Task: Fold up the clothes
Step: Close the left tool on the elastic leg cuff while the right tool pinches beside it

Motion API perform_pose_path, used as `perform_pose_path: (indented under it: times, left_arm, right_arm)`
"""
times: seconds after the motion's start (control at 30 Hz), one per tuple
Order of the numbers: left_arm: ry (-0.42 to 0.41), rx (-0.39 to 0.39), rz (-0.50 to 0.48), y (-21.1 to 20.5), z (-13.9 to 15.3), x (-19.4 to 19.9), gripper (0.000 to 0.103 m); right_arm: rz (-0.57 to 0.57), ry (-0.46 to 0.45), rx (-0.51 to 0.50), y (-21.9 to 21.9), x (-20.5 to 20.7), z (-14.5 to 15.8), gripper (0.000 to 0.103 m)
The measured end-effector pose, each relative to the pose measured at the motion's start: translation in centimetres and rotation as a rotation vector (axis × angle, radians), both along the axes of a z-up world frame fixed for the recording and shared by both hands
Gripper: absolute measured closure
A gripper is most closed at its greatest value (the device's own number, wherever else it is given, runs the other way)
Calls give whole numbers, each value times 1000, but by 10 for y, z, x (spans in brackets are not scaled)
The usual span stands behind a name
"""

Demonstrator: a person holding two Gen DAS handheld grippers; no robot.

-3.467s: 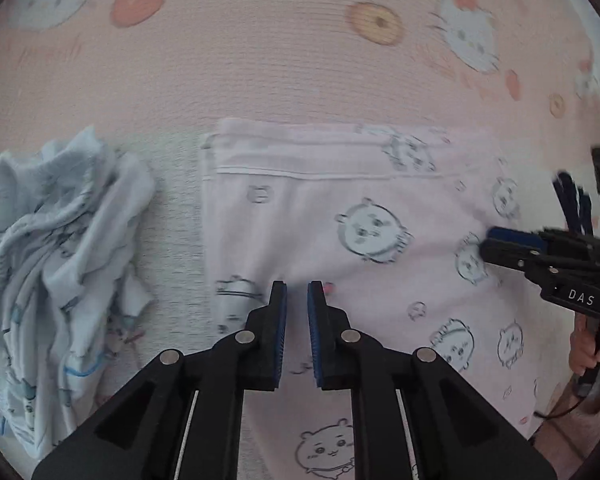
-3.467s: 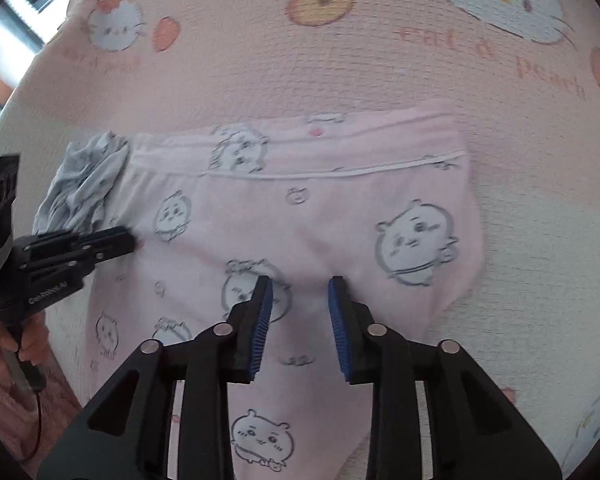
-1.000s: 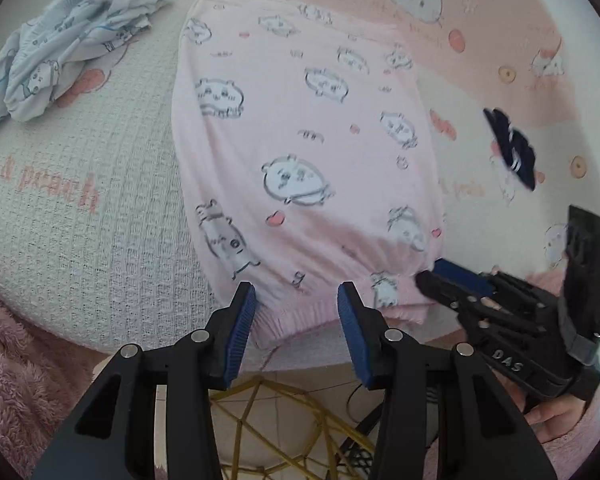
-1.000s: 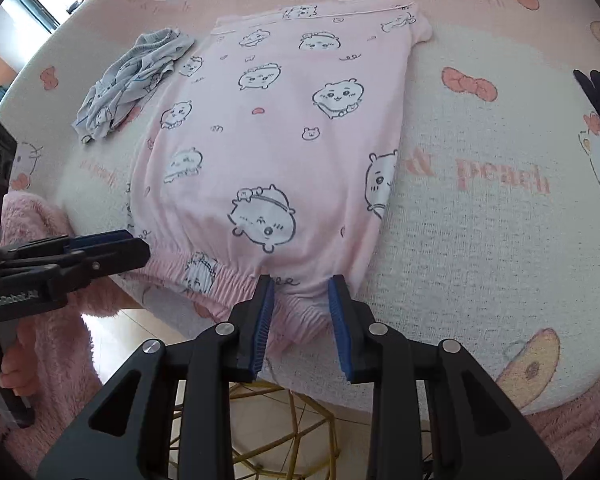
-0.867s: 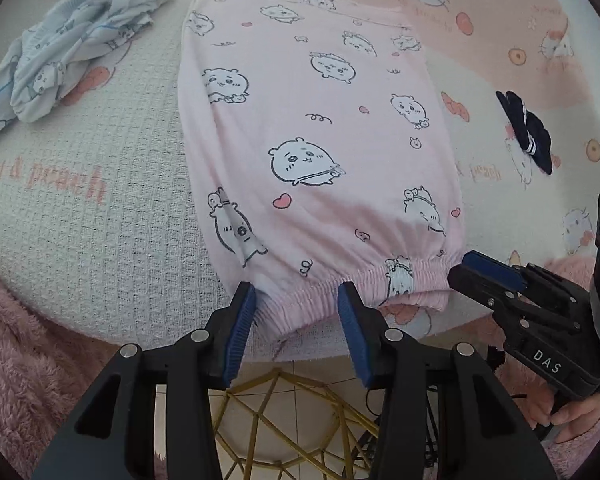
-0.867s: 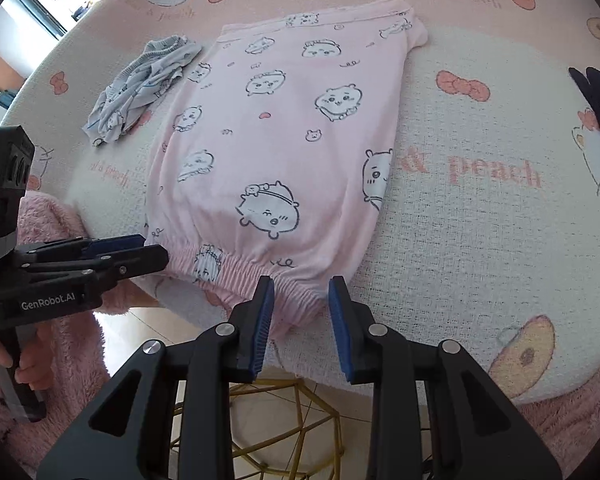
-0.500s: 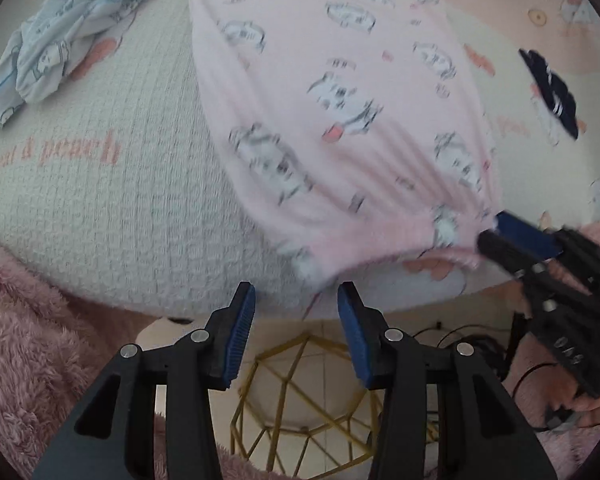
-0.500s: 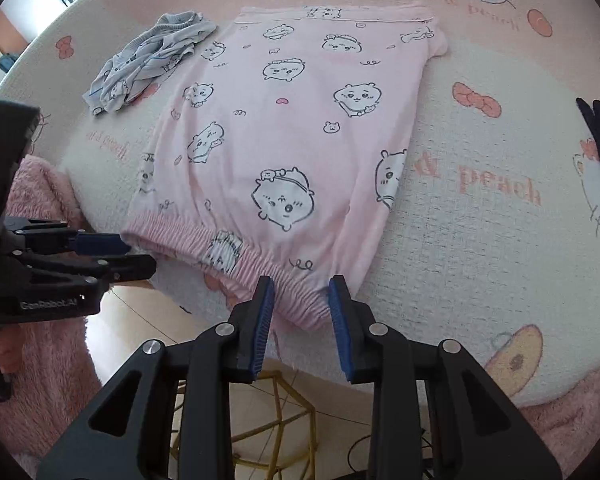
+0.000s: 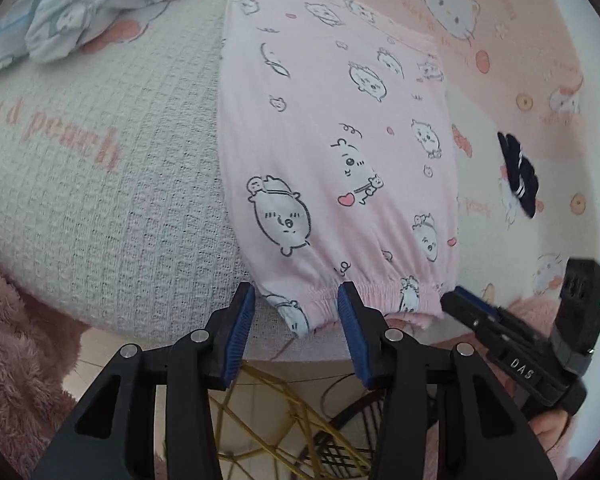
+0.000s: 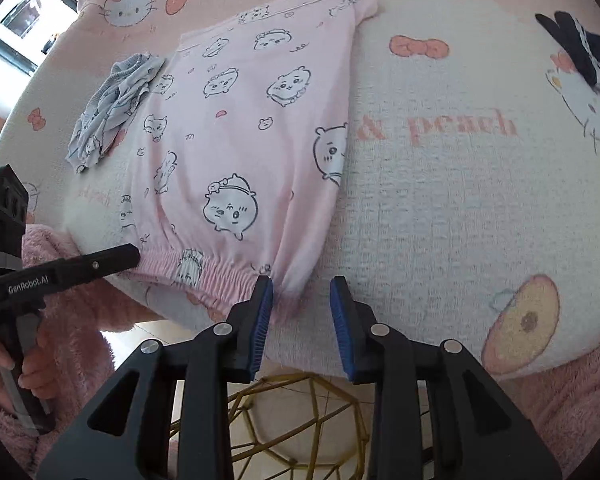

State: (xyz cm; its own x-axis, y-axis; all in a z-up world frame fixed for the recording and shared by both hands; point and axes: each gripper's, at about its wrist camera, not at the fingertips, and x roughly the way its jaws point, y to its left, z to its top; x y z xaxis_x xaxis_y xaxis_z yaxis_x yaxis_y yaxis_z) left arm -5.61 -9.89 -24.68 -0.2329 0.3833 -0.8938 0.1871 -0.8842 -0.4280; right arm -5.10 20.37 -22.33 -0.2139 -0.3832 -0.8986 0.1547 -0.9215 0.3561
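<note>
The pink pyjama trousers [image 9: 332,152] lie flat on the Hello Kitty blanket [image 9: 112,184], their gathered cuff hem [image 9: 364,300] hanging just over the near edge. They look like thin, soft knit: light, limp, likely to drape and wrinkle rather than hold shape. The elastic hem is the thickest, firmest place to pinch, best at its two outer corners.

The left tongs [image 9: 296,312] stand partly open with the hem's left corner between the pads but not pressed. The right tongs [image 10: 300,304] are also open, narrower, the right corner in the gap.

How many layers the fabric makes cannot be seen. The far waistband is small and distorted. What carries the blanket is hidden. A crumpled pale blue garment [image 10: 112,108] and a dark sock [image 10: 580,48] lie apart.
</note>
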Motion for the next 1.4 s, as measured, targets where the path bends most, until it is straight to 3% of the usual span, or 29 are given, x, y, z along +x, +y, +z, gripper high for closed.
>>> perform_pose_path:
  times: [0.1, 0.2, 0.3, 0.43, 0.63, 0.73, 0.87, 1.0, 1.1, 1.23, 1.27, 1.33, 1.4]
  left_arm:
    - [32, 34, 76, -19, 8, 6, 58]
    - [26, 91, 89, -22, 5, 6, 58]
    - [-34, 4, 34, -6, -7, 2, 58]
    - [-54, -43, 20, -4, -5, 6, 58]
    - [-40, 188, 114, -21, -5, 15, 58]
    - [-28, 193, 105, -18, -3, 15, 58]
    - [-35, 269, 137, -21, -6, 18, 58]
    - [-18, 304, 162, -20, -6, 19, 59]
    - [-39, 239, 157, -20, -7, 21, 59]
    - [-57, 271, 141, -12, -18, 16, 59]
    - [-59, 286, 139, -10, -20, 14, 59]
    - [-42, 395, 168, -11, -22, 14, 59]
    - [-60, 449, 203, -16, -26, 14, 59]
  right_arm:
    - [-56, 27, -47, 13, 3, 6, 73]
    - [-78, 52, -100, 13, -7, 9, 72]
    - [-50, 29, -71, 1, -16, 1, 72]
    - [7, 26, 10, -11, -1, 1, 72]
    - [-16, 20, -85, 0, 4, 6, 72]
    - [-6, -20, -126, -4, 4, 1, 72]
    - [50, -58, -138, -16, 9, -5, 69]
    - [86, -41, -116, -23, 17, -1, 69]
    - [121, -35, -58, -31, 19, -3, 68]
    - [159, -6, 29, -42, 22, -4, 68]
    - [162, 6, 46, -44, 22, -3, 68]
    - [144, 35, 50, -42, 21, 1, 68]
    - [106, 25, -17, -32, 16, 4, 68]
